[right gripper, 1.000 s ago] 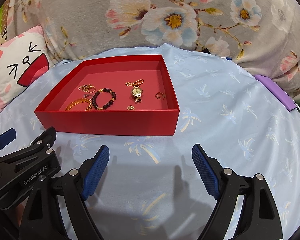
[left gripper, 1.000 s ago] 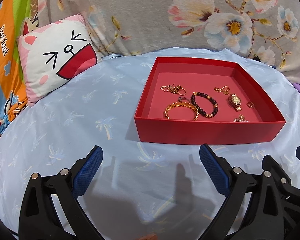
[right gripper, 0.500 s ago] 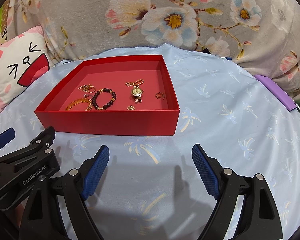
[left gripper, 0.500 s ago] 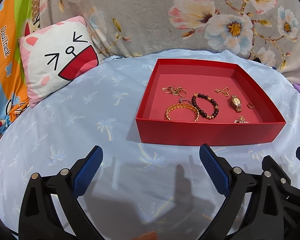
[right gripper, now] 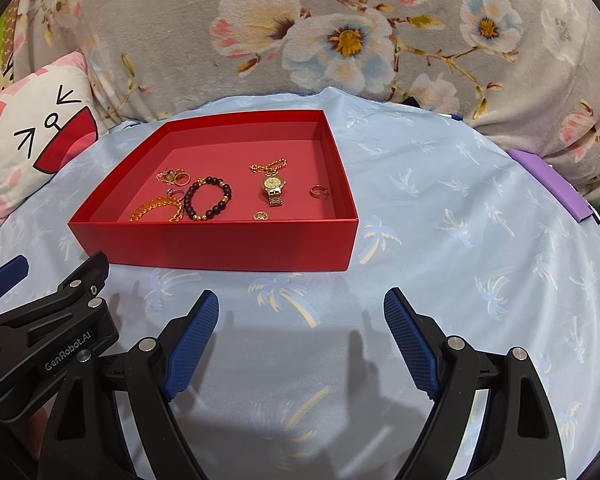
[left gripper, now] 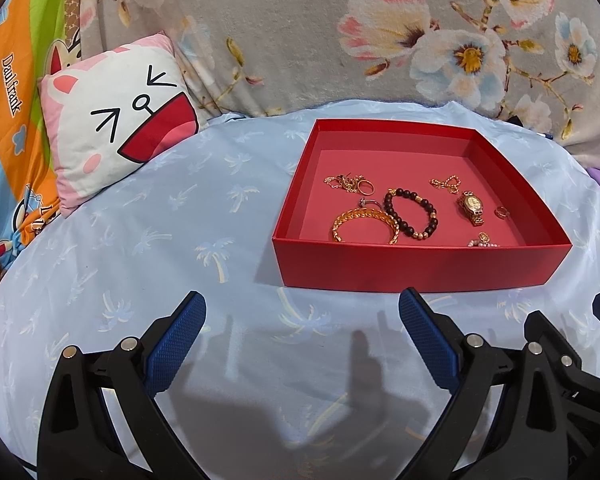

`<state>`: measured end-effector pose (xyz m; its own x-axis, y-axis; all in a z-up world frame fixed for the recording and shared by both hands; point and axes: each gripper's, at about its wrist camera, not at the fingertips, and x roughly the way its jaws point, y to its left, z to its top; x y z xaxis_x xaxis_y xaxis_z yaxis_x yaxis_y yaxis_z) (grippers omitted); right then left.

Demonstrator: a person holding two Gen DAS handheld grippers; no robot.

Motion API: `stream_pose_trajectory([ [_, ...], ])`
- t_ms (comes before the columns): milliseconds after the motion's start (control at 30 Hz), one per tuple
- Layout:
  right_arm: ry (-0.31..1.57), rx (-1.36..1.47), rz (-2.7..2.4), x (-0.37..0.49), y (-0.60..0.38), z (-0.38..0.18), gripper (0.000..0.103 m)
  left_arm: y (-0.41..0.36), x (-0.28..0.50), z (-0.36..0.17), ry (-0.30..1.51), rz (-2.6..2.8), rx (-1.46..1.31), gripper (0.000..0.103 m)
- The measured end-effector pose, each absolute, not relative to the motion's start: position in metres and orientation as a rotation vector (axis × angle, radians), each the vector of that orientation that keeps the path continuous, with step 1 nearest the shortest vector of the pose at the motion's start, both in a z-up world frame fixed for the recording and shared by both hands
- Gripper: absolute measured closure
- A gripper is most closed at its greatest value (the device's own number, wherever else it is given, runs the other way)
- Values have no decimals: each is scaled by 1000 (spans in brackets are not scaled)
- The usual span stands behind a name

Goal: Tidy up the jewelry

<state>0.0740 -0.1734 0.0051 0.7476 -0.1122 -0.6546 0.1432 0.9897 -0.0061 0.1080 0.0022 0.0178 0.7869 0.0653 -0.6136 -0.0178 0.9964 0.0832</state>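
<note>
A red open box [left gripper: 420,268] [right gripper: 220,244] sits on the light blue sheet. Inside lie a gold bangle [left gripper: 366,224] [right gripper: 156,210], a dark bead bracelet [left gripper: 412,214] [right gripper: 208,198], a gold watch [left gripper: 472,208] [right gripper: 274,190], a gold chain [left gripper: 444,183] [right gripper: 268,167], small rings [left gripper: 502,213] [right gripper: 319,191] and a tangle of gold pieces [left gripper: 350,184] [right gripper: 174,177]. My left gripper [left gripper: 302,320] is open and empty, just in front of the box. My right gripper [right gripper: 302,318] is open and empty, in front of the box's right corner.
A pink and white cartoon pillow [left gripper: 116,136] [right gripper: 36,136] leans at the back left. A floral grey blanket [left gripper: 340,32] rises behind the box. A purple flat object [right gripper: 552,182] lies at the right edge of the sheet.
Both views shifted slightly; the box sits a little lower and further right in the left wrist view. Both grippers stay open and empty.
</note>
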Motion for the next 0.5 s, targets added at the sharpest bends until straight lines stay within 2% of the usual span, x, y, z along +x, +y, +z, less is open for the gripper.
stream_pose_trajectory([
  [500, 714, 44, -150, 72, -178, 5, 18, 2, 108, 17, 658, 53, 81, 8],
])
